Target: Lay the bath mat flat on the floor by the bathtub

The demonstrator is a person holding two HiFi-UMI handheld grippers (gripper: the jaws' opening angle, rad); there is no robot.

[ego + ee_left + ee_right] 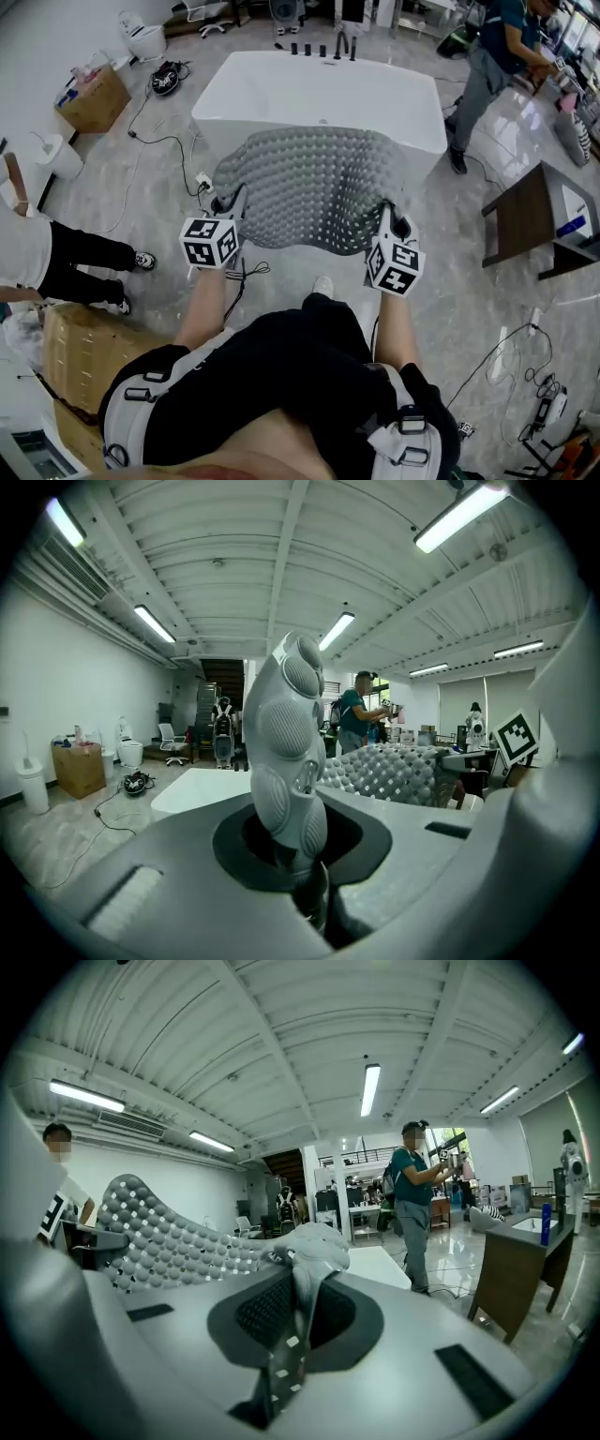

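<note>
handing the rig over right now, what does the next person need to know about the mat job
Left gripper: shut on the near left corner of the grey rubber bath mat with round bumps.
Right gripper: shut on the near right corner of the same mat.
Mat: held up off the glossy grey floor, spread between the two grippers in front of the white bathtub. Whether its far edge touches the tub cannot be told.
Done: mat gripped at both corners and opened out.
Left: lower it flat onto the floor beside the tub, then open both grippers.
</note>
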